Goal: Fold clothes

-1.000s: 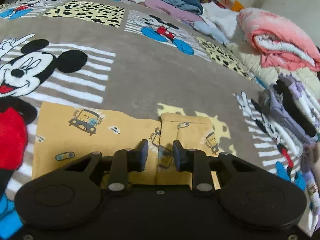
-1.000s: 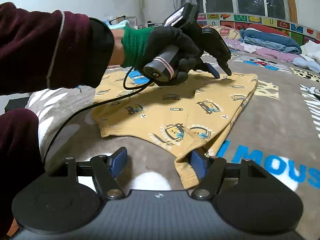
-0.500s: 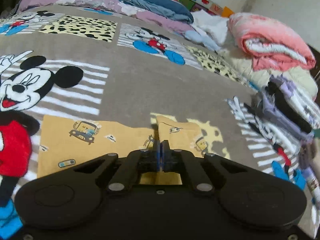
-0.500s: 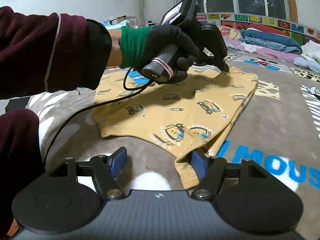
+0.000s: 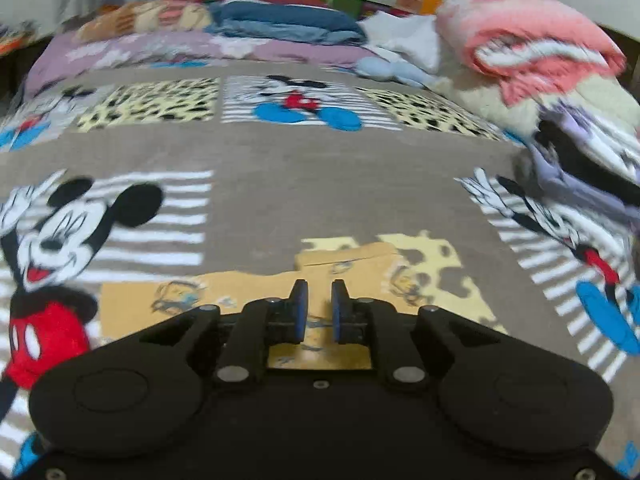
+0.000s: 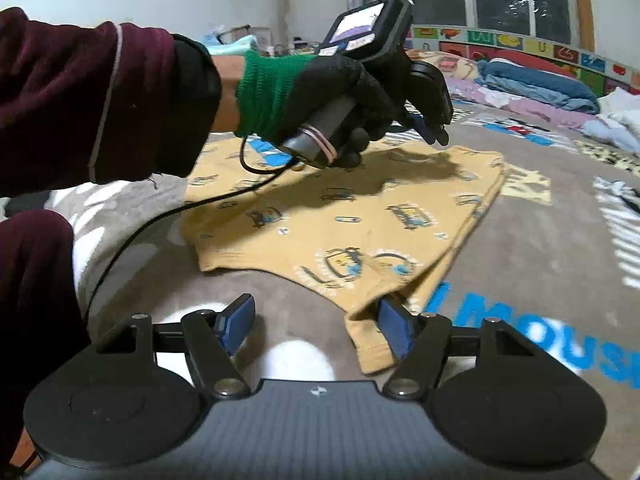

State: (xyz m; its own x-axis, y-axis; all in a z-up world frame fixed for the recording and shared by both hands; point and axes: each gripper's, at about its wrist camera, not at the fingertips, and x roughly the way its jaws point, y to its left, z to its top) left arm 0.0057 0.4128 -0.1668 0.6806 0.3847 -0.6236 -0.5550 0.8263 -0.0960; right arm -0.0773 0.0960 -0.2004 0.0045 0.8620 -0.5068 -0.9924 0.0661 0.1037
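Yellow garment (image 6: 344,220): soft printed knit, lying flat at centre frame on the fleecy cartoon blanket (image 6: 540,248). Right gripper (image 6: 316,326): jaws wide, one blue pad tucked under the hem at lower centre. Left gripper (image 5: 318,312): above the far edge, jaws just reopened to a narrow gap, nothing between them.

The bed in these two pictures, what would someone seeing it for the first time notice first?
The yellow garment with little cartoon cars, lying flat in the middle of the grey cartoon-mouse blanket, stands out first. Above its far edge hangs the left gripper, held in a black and green glove, while the right gripper sits open at the near corner. At the bed's right edge a pink blanket tops a heap of clothes.
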